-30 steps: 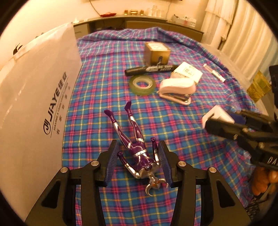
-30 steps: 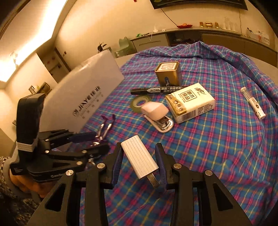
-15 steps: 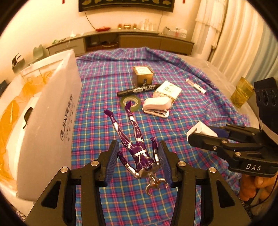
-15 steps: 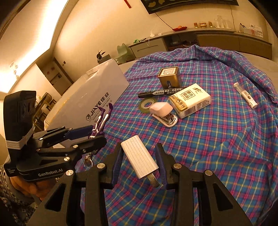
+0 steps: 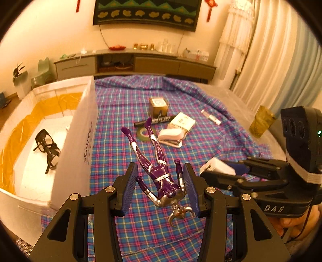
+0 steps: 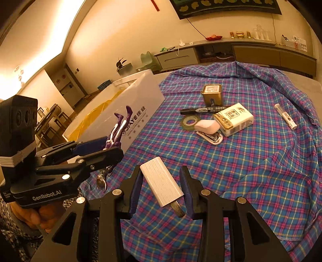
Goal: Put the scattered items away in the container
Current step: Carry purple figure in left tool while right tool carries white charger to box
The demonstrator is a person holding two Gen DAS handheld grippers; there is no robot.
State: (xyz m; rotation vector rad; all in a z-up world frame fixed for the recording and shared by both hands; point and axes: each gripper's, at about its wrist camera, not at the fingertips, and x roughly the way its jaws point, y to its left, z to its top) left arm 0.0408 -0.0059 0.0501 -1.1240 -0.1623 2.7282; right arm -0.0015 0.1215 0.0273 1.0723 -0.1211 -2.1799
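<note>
Here, purple-silver horned figure (image 5: 159,177) clamped between left jaws

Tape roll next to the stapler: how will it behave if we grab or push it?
The tape roll lies flat on the checked cloth, so it probably won't roll unless tipped on edge. It's a thin, low ring: likely light, but hard to pinch from the sides. A push may drag the loose cloth or bump the stapler.

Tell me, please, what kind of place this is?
Probably a home living room: a long low cabinet stands against the wall under a wall hanging, with pleated curtains beside it.
</note>
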